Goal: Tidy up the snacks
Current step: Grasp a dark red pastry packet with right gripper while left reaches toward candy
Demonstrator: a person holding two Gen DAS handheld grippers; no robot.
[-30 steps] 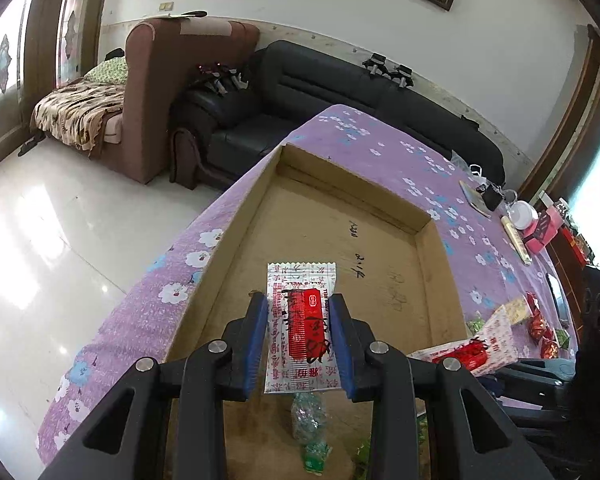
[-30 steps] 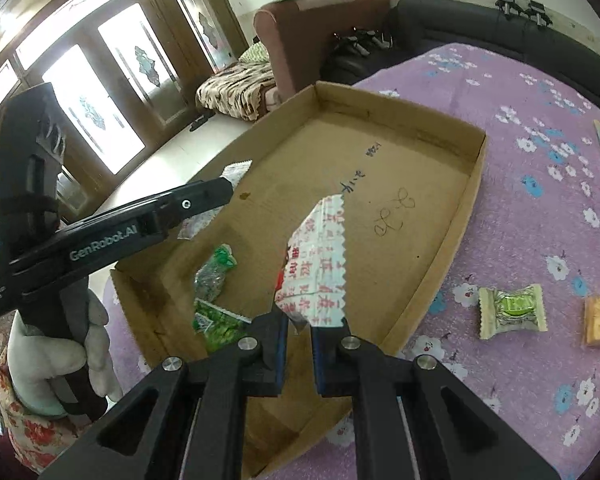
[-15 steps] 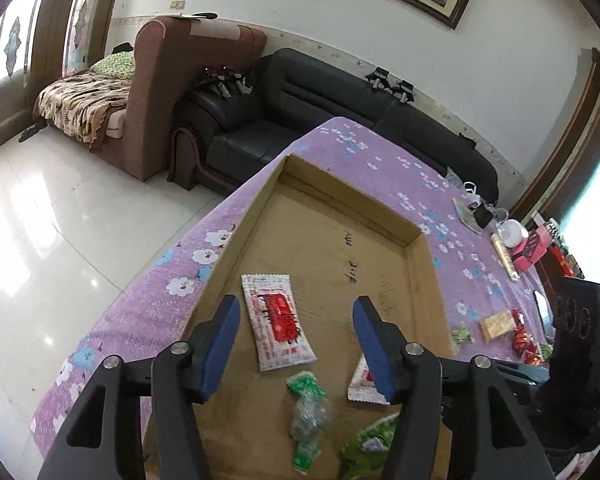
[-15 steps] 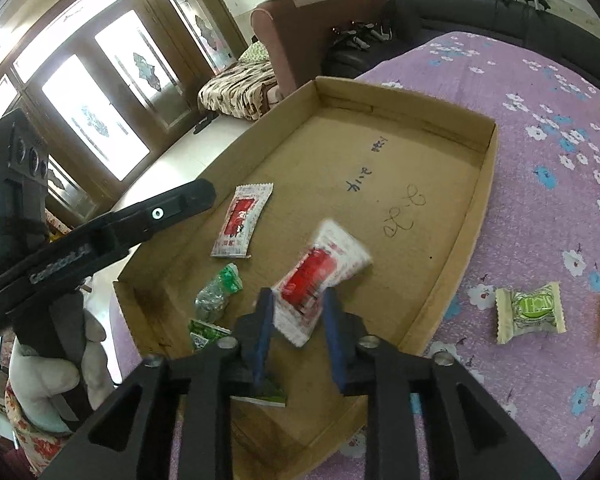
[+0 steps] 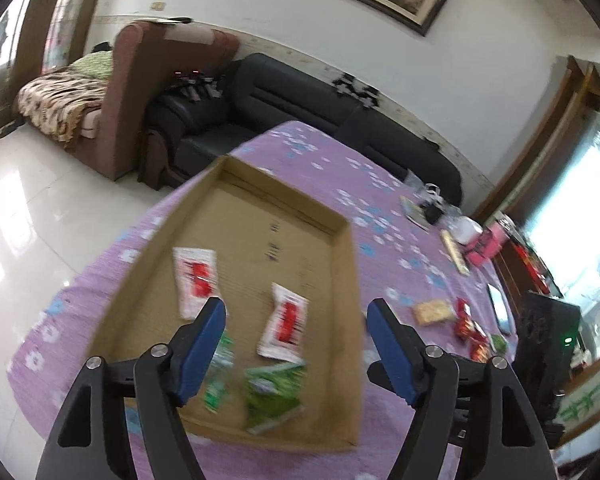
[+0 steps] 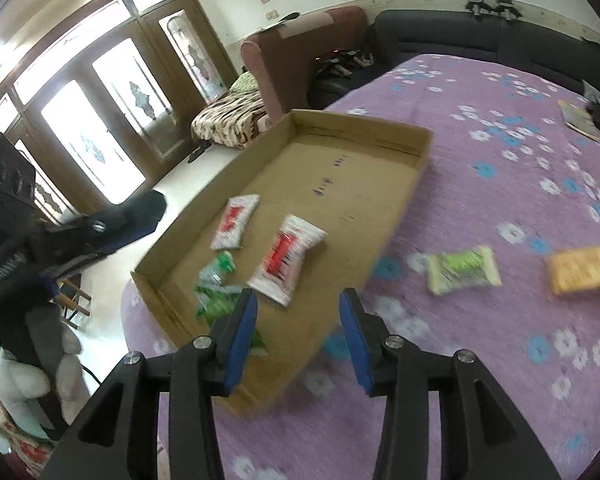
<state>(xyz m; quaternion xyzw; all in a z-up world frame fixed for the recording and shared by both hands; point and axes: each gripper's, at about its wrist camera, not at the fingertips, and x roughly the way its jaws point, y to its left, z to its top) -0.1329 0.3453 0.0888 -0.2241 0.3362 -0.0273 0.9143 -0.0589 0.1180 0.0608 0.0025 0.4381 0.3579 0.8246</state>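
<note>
A shallow cardboard tray (image 5: 342,264) (image 6: 408,184) lies on the purple flowered table. In it lie two white-and-red snack packets, one at the left (image 5: 196,276) (image 6: 236,222) and one nearer the middle (image 5: 286,322) (image 6: 286,264), and green-wrapped snacks (image 5: 274,394) (image 6: 216,280) at the near end. My left gripper (image 5: 294,348) is open and empty above the tray's near end. My right gripper (image 6: 298,338) is open and empty above the tray's near right wall. The left gripper also shows at the left of the right wrist view (image 6: 112,228).
Loose snacks lie on the cloth right of the tray: a green-and-white packet (image 6: 462,270), an orange packet (image 6: 580,270) (image 5: 432,312), red candies (image 5: 466,326). Small items sit at the table's far right (image 5: 466,232). A black sofa (image 5: 300,104) stands beyond the table.
Both grippers let go of their white-and-red packets, which now lie in the tray. Both jaws opened wide and both grippers pulled back and up from the tray.
</note>
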